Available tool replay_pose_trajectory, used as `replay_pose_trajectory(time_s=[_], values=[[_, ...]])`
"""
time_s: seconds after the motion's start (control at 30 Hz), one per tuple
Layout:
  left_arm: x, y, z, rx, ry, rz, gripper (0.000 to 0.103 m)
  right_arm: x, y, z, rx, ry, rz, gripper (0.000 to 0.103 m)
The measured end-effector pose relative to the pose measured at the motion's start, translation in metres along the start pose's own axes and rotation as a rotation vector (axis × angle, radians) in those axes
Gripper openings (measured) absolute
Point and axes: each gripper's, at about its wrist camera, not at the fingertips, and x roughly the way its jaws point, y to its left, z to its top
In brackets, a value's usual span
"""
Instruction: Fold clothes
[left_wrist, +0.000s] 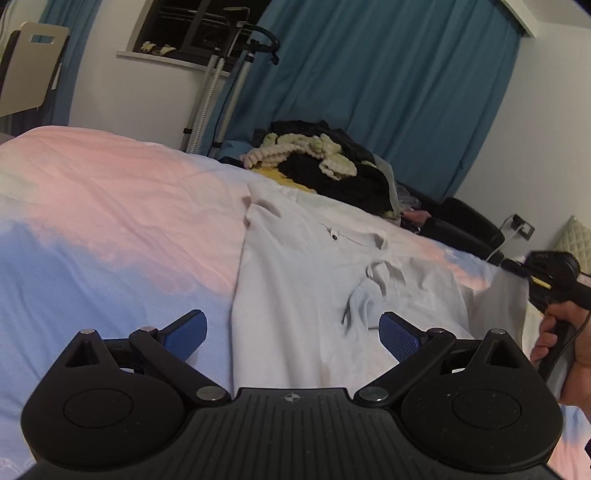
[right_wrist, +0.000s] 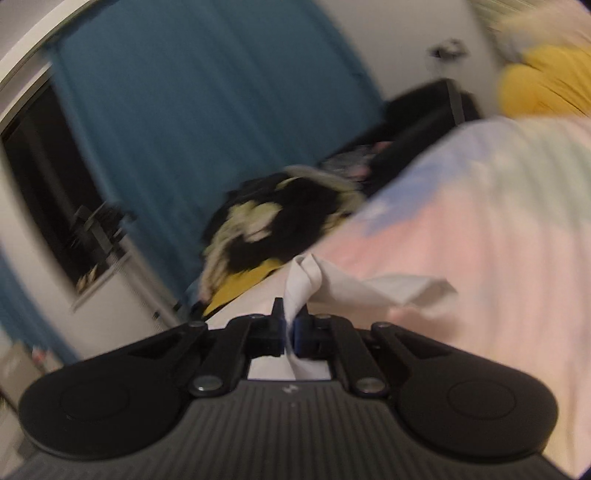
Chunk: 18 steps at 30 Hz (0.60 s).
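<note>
Two fingers (right_wrist: 300, 328) pinch white shirt (left_wrist: 314, 266) edge.

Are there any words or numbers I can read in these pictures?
None can be read.
The left hand-held gripper base carries only a small round crosshair mark, no letters.
The right hand-held gripper base has a small pale mark, too blurred to read.

teal curtains (left_wrist: 388, 92) are hung along a white wall (left_wrist: 546, 147), a dark window (left_wrist: 192, 26) is seen left, and a pink-blue bedspread (left_wrist: 110, 206) is spread out below.
</note>
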Motion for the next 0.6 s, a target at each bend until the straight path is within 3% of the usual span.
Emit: replay_pose_trajectory(time_s=[0.17,0.33,0.4,0.6], values=[[-0.004,0.014,0.005,-0.06,-0.013,0.016,0.1,0.03,0.081,-0.054,-0.227,0.159,0.101,0.005],[-0.002,0.029,0.005,-0.097,-0.009,0.042,0.1,0.046,0.104,-0.117,-0.405,0.295,0.107,0.016],[0.0,0.031,0.004,-0.099,-0.005,0.04,0.1,0.037,0.105,-0.121,-0.42,0.305,0.125,0.04],[0.0,0.023,0.001,-0.052,0.001,-0.002,0.1,-0.021,0.093,-0.114,-0.416,0.283,0.137,0.047]])
